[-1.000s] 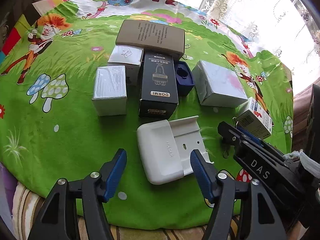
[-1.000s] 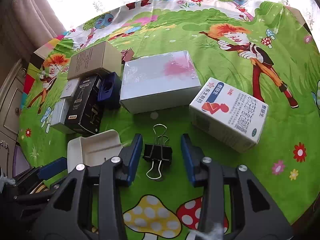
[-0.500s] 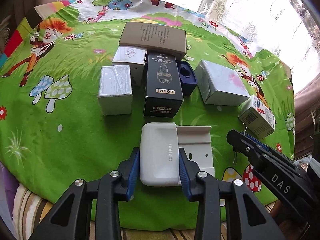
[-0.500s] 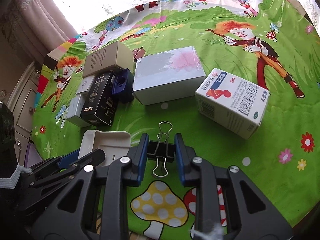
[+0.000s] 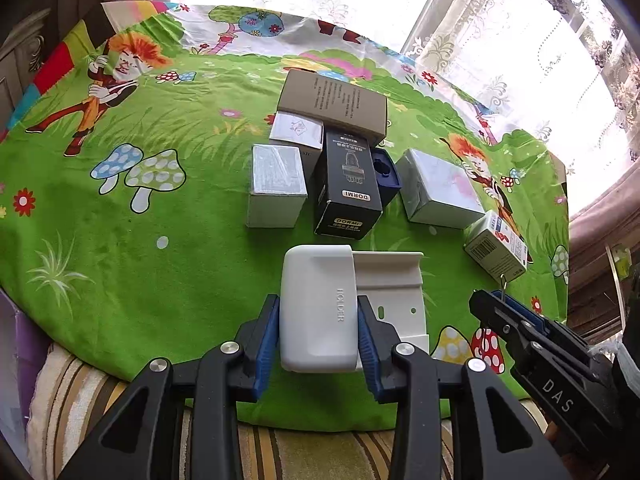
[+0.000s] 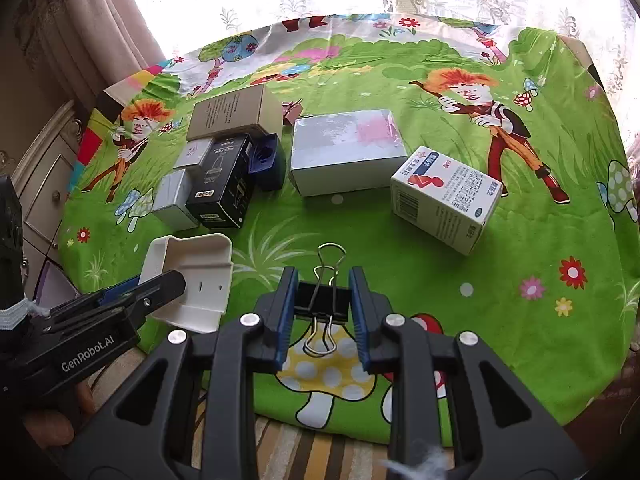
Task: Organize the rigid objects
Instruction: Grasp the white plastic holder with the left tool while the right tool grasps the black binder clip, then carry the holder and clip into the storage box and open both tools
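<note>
My left gripper (image 5: 318, 312) is shut on a white plastic holder (image 5: 320, 308), its blue pads pressed to both sides of the rounded body. The holder (image 6: 192, 276) also shows at the lower left of the right wrist view, lifted a little off the cloth. My right gripper (image 6: 322, 300) is shut on a black binder clip (image 6: 322, 298) whose wire handles stick out above and below the pads. Further back sit a black DORMI box (image 5: 348, 188), a grey box (image 5: 276, 184), a brown box (image 5: 332, 100), a silver box (image 6: 344, 152) and a white medicine carton (image 6: 444, 196).
A green cartoon tablecloth (image 5: 120, 240) covers the round table, whose near edge runs just under both grippers. A small white box (image 5: 296, 130) and a dark blue holder (image 5: 384, 172) crowd the black box. Curtains (image 6: 80, 20) and a bright window lie behind; a cabinet (image 6: 44, 184) stands left.
Both grippers closed, the left on the white holder and the right on the binder clip. Both then drew back and up, so the boxes look further away.
</note>
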### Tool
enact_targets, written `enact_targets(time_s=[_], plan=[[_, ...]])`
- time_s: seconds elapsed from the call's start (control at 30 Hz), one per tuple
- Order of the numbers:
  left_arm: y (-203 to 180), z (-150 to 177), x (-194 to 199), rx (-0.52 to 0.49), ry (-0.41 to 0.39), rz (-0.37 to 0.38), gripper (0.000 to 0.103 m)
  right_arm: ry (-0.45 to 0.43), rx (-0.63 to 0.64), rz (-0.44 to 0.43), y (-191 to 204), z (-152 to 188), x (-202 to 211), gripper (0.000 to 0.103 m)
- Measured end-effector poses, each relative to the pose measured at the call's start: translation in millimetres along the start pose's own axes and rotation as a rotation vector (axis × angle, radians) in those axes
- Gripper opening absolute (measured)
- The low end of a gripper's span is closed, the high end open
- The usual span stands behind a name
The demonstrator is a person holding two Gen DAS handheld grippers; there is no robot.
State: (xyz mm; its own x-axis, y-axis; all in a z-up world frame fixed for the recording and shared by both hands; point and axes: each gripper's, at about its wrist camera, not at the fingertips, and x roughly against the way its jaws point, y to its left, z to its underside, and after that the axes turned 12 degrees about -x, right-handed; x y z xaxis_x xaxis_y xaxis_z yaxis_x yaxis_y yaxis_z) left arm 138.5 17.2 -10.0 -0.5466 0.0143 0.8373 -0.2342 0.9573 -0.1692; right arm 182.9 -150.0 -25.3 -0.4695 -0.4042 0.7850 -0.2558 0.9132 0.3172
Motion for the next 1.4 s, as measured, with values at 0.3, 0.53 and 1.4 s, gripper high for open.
enact_targets(time_s=[0.3, 0.53, 1.4], plan=[[30.9, 13.9, 27.1, 0.078, -0.039, 0.021, 0.038, -0.005, 0.062, 0.011, 32.3, 14.9, 17.4, 0.030], [57.6, 26.3, 51.4, 0.143, -0.074, 0.033, 0.038, 0.002, 0.120, -0.010, 62.7, 25.9, 26.5, 0.030], [231.0, 101.4, 117.2, 0.532, -0.158, -0.111, 0.038, 0.114, 0.461, -0.202, 236.2, 100.9, 24.8, 0.030]])
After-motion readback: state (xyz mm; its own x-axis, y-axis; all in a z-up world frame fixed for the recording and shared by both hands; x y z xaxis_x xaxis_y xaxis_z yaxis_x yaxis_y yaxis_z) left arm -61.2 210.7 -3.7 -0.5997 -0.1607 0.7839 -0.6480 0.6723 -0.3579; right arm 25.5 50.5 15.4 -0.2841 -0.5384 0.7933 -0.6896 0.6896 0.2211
